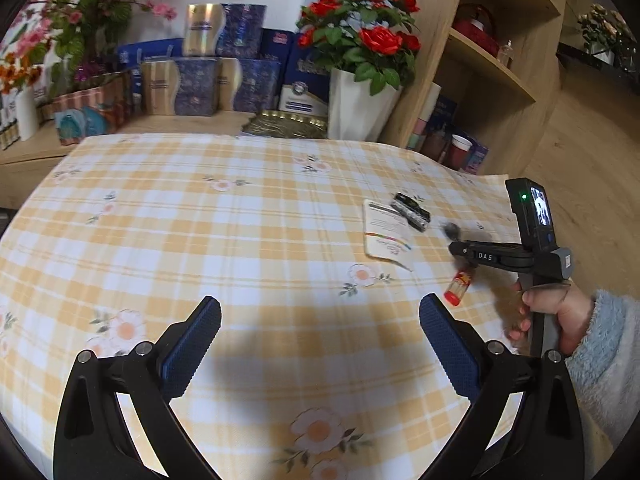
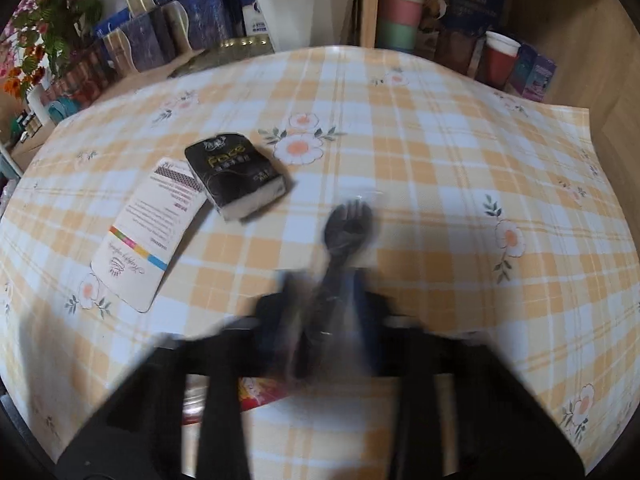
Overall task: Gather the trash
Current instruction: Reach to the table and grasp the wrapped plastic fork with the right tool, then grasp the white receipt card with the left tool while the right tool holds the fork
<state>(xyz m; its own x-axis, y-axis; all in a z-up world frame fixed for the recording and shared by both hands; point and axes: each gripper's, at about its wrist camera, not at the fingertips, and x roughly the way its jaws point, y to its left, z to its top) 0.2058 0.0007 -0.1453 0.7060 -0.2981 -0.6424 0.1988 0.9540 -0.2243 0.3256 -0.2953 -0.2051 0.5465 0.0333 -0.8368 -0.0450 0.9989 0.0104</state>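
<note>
In the right wrist view my right gripper [image 2: 328, 292] is blurred, its jaws close together on the handle of a black plastic spoon [image 2: 346, 220] in a clear wrapper, just above the checked tablecloth [image 2: 440, 152]. A black tissue pack [image 2: 236, 176] and a white printed card [image 2: 148, 236] lie to its left, and a red-capped small bottle [image 2: 256, 394] lies beneath it. In the left wrist view my left gripper [image 1: 320, 320] stands open over bare cloth. To its right are the right gripper [image 1: 454, 242], the bottle [image 1: 458, 288], the card [image 1: 386, 232] and the tissue pack [image 1: 412, 212].
Behind the table stand blue gift boxes [image 1: 208, 80], a white pot of red roses [image 1: 360, 100] and pink flowers [image 1: 72, 20]. A wooden shelf unit [image 1: 500, 72] with cups [image 2: 500, 60] rises at the right. A hand in a pale blue fleece sleeve [image 1: 608, 360] holds the right gripper.
</note>
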